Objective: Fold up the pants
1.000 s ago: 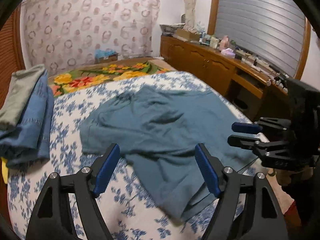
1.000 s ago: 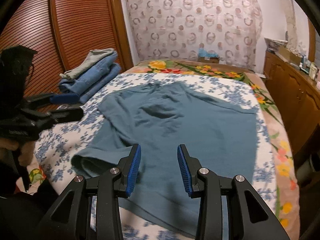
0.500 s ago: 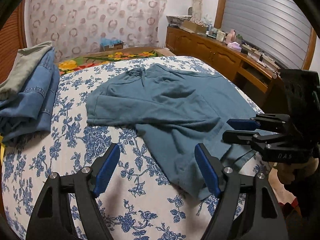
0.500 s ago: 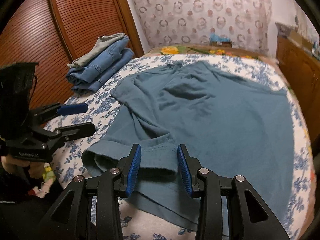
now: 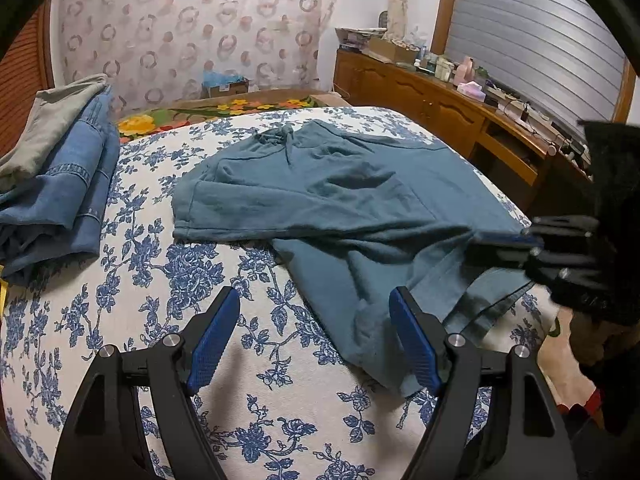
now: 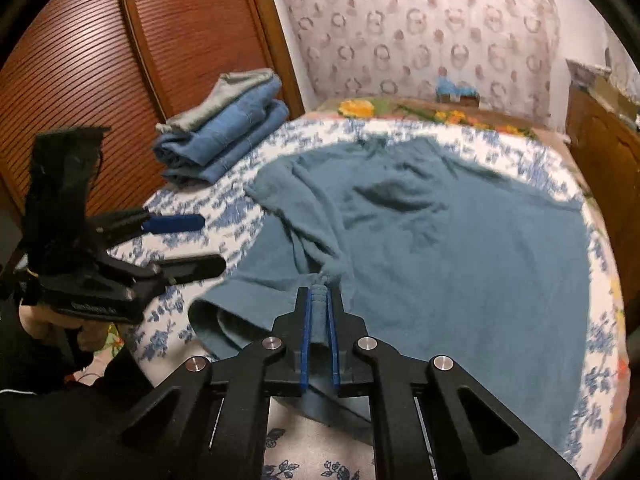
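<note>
The bed (image 5: 120, 320), under its white spread printed with blue flowers, took up most of the room, with a second flowered cover showing at its far end. One pair of teal pants (image 5: 340, 200) lay spread flat across the middle of it. Their long axis ran from the drawstring waistband at the far end, toward the patterned curtain (image 5: 192, 28), down to the leg hems at the near edge. One leg was folded or bunched sideways, so the cloth made a crooked shape with creases near the crotch.

At the bed's far corner beside the slatted wooden doors (image 6: 120, 80) sat one stack of folded clothes (image 6: 228, 128): blue denim with a grey piece on top. How many garments were in it I could not tell. Along the other side ran a wooden dresser (image 5: 440, 100) cluttered with small boxes and bottles too small to make out.

Two grippers were at the near edge. The right gripper (image 6: 319, 296) had its blue pads pinched together on a fold of a pant leg near the hem, the cloth puckering up between them. The left gripper (image 5: 314, 334) stood wide apart and held nothing, one finger over the bare spread and the other just over the hem of the nearer leg. Whether it touched the cloth was unclear. The hand under the right gripper was mostly hidden, and its view was blurred toward the far end.
</note>
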A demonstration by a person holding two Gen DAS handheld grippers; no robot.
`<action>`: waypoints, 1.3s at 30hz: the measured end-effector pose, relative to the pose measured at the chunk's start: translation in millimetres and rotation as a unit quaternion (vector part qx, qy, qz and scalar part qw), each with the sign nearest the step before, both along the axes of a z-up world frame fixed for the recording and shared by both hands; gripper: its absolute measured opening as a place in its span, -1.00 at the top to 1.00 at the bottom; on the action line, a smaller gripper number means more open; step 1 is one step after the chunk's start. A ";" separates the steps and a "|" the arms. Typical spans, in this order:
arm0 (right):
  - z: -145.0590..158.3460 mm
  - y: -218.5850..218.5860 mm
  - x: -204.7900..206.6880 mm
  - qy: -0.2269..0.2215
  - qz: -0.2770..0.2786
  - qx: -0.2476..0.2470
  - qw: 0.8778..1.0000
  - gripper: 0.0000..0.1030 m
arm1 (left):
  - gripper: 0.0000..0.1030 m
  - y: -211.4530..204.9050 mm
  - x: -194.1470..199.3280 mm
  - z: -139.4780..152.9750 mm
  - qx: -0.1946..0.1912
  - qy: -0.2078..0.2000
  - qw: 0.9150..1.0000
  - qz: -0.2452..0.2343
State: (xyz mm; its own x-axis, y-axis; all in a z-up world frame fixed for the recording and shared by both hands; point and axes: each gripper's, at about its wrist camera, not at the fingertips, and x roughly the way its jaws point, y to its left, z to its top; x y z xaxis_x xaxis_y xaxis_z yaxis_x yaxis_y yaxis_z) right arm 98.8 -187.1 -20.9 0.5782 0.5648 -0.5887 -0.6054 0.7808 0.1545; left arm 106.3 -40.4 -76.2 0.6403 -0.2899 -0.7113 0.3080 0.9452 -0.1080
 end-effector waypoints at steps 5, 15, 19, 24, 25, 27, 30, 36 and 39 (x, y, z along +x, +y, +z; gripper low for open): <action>13.2 -17.5 -11.2 -0.029 -0.016 0.010 0.999 0.87 | -0.51 -2.3 -2.0 5.8 -0.001 -0.007 1.000 -0.002; 37.1 -69.6 -50.8 -0.081 -0.050 0.019 0.995 0.87 | -0.51 -24.3 0.4 23.9 0.008 -0.024 0.999 -0.029; 32.7 -86.3 -61.4 -0.073 -0.068 0.026 0.995 0.87 | -0.51 -32.8 3.0 25.4 0.010 -0.023 0.999 -0.038; 25.4 -97.5 -74.9 -0.061 -0.090 0.026 0.994 0.87 | -0.51 -42.7 5.1 24.0 0.013 -0.020 0.999 -0.048; 22.6 -99.2 -77.0 -0.057 -0.094 0.026 0.994 0.87 | -0.51 -44.5 5.7 23.4 0.015 -0.019 0.998 -0.050; 18.5 -102.9 -79.8 -0.051 -0.102 0.025 0.993 0.87 | -0.51 -48.0 6.6 21.6 0.015 -0.017 0.998 -0.053; 15.0 -108.6 -81.8 -0.041 -0.112 0.026 0.993 0.87 | -0.51 -52.0 6.9 20.3 0.017 -0.013 0.998 -0.056; 11.7 -111.3 -77.1 -0.023 -0.125 0.025 0.992 0.87 | -0.51 -58.6 9.3 16.5 0.021 -0.008 0.998 -0.060; 5.0 -116.5 -74.8 -0.009 -0.132 0.027 0.991 0.87 | -0.51 -60.2 9.8 13.8 0.020 -0.007 0.998 -0.061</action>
